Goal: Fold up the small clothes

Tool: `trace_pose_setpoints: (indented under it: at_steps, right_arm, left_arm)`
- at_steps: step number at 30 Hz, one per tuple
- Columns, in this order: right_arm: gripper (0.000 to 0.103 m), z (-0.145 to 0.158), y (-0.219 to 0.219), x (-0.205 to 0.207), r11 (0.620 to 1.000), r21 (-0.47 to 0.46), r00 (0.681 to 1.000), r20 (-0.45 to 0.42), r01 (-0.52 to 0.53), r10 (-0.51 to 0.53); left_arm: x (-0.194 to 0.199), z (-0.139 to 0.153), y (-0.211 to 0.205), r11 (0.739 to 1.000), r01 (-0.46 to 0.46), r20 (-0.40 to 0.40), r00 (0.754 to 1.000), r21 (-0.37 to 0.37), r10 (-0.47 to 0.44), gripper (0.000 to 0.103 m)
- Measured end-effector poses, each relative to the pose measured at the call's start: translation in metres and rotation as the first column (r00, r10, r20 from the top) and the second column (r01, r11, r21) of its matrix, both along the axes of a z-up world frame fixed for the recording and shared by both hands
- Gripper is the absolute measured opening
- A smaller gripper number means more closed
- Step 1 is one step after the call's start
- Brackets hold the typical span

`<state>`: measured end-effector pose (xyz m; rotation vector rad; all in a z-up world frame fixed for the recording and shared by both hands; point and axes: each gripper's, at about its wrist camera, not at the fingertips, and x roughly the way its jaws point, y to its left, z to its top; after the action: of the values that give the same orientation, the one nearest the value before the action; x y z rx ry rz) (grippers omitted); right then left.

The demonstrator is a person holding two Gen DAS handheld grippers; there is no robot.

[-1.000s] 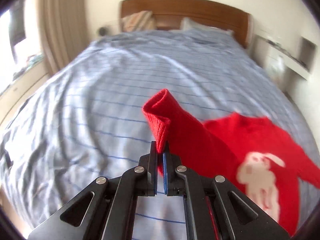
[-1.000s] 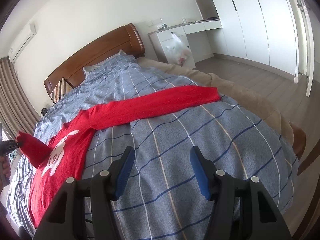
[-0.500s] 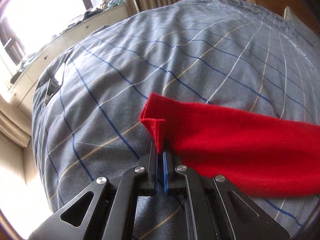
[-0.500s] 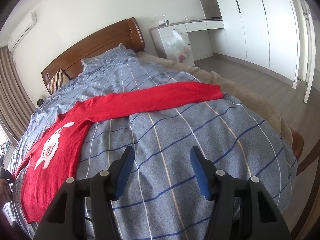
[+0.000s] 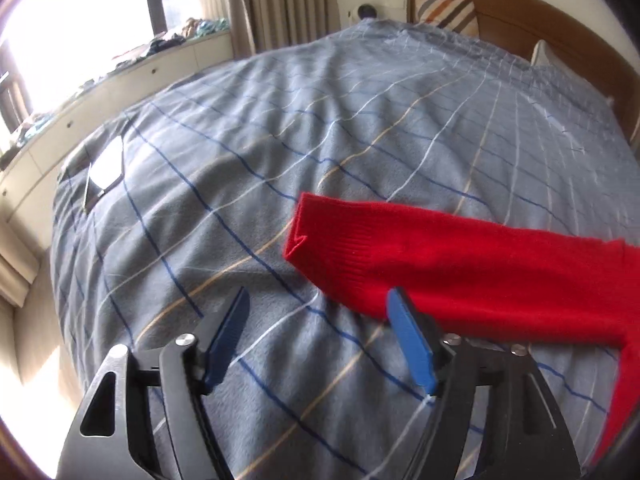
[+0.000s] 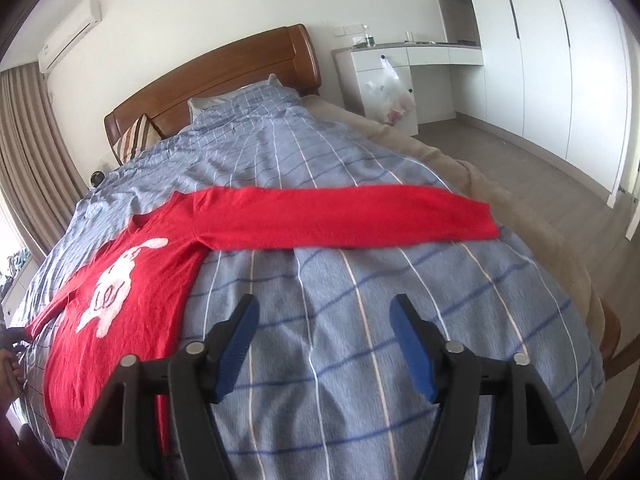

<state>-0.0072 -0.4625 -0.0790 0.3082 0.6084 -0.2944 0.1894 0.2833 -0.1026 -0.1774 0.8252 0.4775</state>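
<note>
Bedroom: wooden headboard at the far end, beige curtains by the window, white wardrobes along one wall.
Bed: covered by a blue-grey checked duvet, somewhat wrinkled; a striped pillow leans against the headboard.
Sweater: a red sweater with a white animal figure lies flat, front up, on the duvet toward the window side of the bed.
Far sleeve: one sleeve is stretched straight across the bed, its cuff close to the edge on the wardrobe side.
Near sleeve: the other sleeve lies flat on the duvet, its cuff end slightly creased, just ahead of the left gripper.
Left gripper: the left gripper has its jaws spread wide and released; nothing sits between them, and one blue pad overlaps the sleeve's lower edge in this view.
Right gripper: the right gripper hovers over bare duvet with jaws spread apart and nothing held, well short of the stretched sleeve.
Dark object: a flat dark item rests on the duvet near the window-side edge; too unclear to identify.
</note>
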Motion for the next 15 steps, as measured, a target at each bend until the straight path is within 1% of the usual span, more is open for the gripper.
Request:
trace_pose_setpoints:
  at_steps: [2, 3, 6, 8, 10, 11, 12, 13, 14, 15]
  right_arm:
    - [0.076, 0.007, -0.006, 0.028, 0.999, -0.042, 1.000, 0.019, 0.007, -0.006]
    - [0.081, 0.008, -0.012, 0.047, 0.998, -0.054, 1.000, 0.009, 0.012, -0.012]
    - [0.081, -0.005, -0.034, 0.097, 0.998, -0.034, 0.999, -0.023, 0.044, -0.045]
    - [0.081, -0.021, -0.046, 0.123, 0.995, -0.067, 0.995, -0.073, 0.069, -0.074]
    - [0.081, -0.046, -0.060, 0.136, 0.993, -0.063, 0.983, -0.152, 0.098, -0.107]
    - [0.085, -0.062, -0.069, 0.139, 0.993, -0.026, 0.972, -0.204, 0.113, -0.116]
    - [0.088, -0.071, -0.073, 0.139, 0.994, 0.006, 0.973, -0.207, 0.109, -0.105]
    - [0.090, -0.070, -0.074, 0.137, 0.995, 0.009, 0.976, -0.195, 0.103, -0.099]
    - [0.097, -0.069, -0.074, 0.137, 0.996, 0.009, 0.977, -0.194, 0.094, -0.090]
    - [0.103, -0.070, -0.072, 0.139, 0.997, 0.010, 0.976, -0.204, 0.074, -0.071]
  left_arm:
    - [-0.020, 0.014, -0.021, 0.997, 0.071, 0.045, 0.996, 0.021, -0.072, 0.087]
    - [-0.025, 0.018, -0.030, 0.995, 0.102, 0.056, 0.993, 0.022, -0.103, 0.089]
    - [-0.039, 0.018, -0.061, 0.985, 0.170, 0.074, 0.983, -0.005, -0.169, 0.093]
    - [-0.035, 0.009, -0.077, 0.981, 0.192, 0.063, 0.980, -0.034, -0.190, 0.095]
    - [-0.025, -0.002, -0.090, 0.979, 0.199, 0.046, 0.979, -0.048, -0.196, 0.095]
    - [-0.020, -0.010, -0.095, 0.979, 0.199, 0.035, 0.980, -0.053, -0.198, 0.095]
    - [-0.018, -0.018, -0.100, 0.978, 0.199, 0.017, 0.980, -0.057, -0.198, 0.095]
    - [-0.014, -0.027, -0.104, 0.978, 0.197, -0.008, 0.980, -0.062, -0.198, 0.095]
    - [-0.011, -0.038, -0.107, 0.978, 0.196, -0.031, 0.980, -0.064, -0.199, 0.097]
    - [-0.012, -0.045, -0.109, 0.980, 0.196, -0.028, 0.980, -0.044, -0.198, 0.099]
